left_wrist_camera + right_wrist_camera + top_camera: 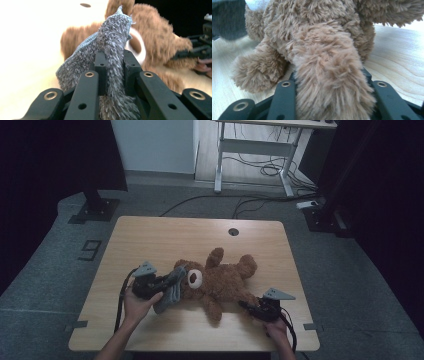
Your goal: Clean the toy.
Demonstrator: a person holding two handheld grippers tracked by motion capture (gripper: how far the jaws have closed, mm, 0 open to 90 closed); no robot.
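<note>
Holding a grey fuzzy cloth (171, 290) clamped between its jaws, our left gripper (159, 283) sits at the left of the wooden table (150, 240), the cloth hanging just beside the teddy bear's (220, 280) head. We see the brown bear lying on its back near the table's middle, limbs spread. At the right, near the table's near edge, our right gripper (250, 307) has its jaws closed on one of the bear's furry limbs.
</note>
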